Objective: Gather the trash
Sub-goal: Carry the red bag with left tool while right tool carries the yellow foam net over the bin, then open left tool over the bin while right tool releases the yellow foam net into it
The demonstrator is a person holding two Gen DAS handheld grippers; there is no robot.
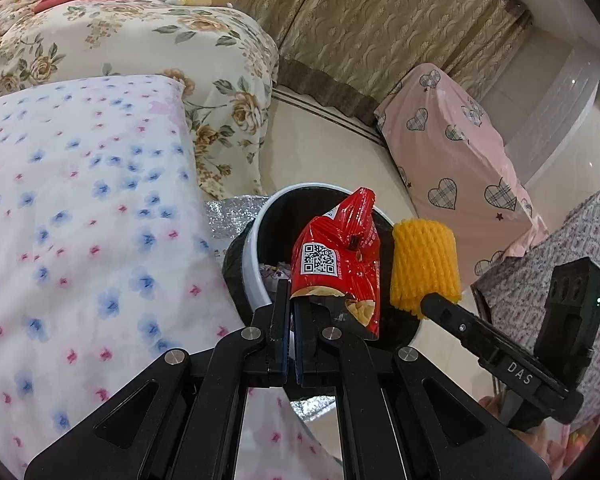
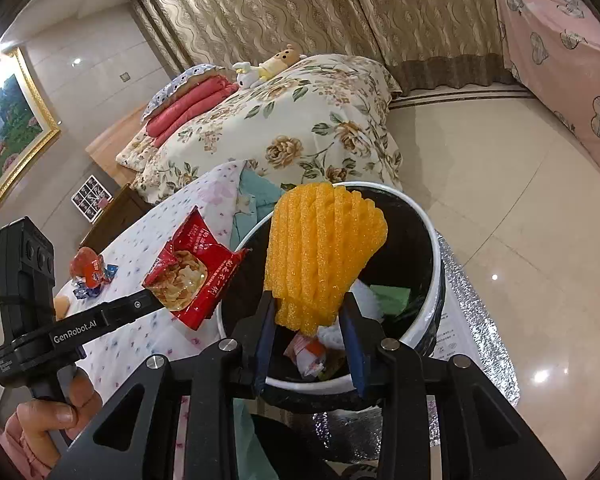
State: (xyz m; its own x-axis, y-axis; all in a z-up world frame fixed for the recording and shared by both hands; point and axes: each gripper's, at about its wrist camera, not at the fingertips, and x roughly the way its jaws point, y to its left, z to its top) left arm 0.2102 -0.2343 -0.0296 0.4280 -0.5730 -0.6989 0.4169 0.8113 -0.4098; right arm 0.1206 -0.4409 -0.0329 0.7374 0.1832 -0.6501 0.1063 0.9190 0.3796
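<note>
In the left wrist view, the left gripper (image 1: pixel 294 312) sits at lower centre with its jaws fully closed, pinching the bottom edge of a red snack wrapper (image 1: pixel 336 258). The wrapper stands up from the jaws and shows a QR code; it hangs over the open mouth of the white-rimmed trash bin (image 1: pixel 256 268), which has a black liner. Just right of it in this frame, the right gripper (image 1: pixel 430 300) enters from the lower right, holding a yellow foam fruit net (image 1: pixel 424 266).

In the right wrist view, the right gripper (image 2: pixel 308 320) stands at lower centre, its jaws partly apart and pressed on the narrow lower end of the yellow foam fruit net (image 2: pixel 320 248), which fans out above the trash bin (image 2: pixel 428 216). Paper and wrappers lie inside the bin. At left of this frame, the left gripper (image 2: pixel 154 296) holds the red snack wrapper (image 2: pixel 192 268) at the bin's left rim. More wrappers (image 2: pixel 90 270) lie on the flower-print cloth (image 2: pixel 140 336) at left. A hand (image 2: pixel 56 416) grips the left gripper's handle at lower left.
</note>
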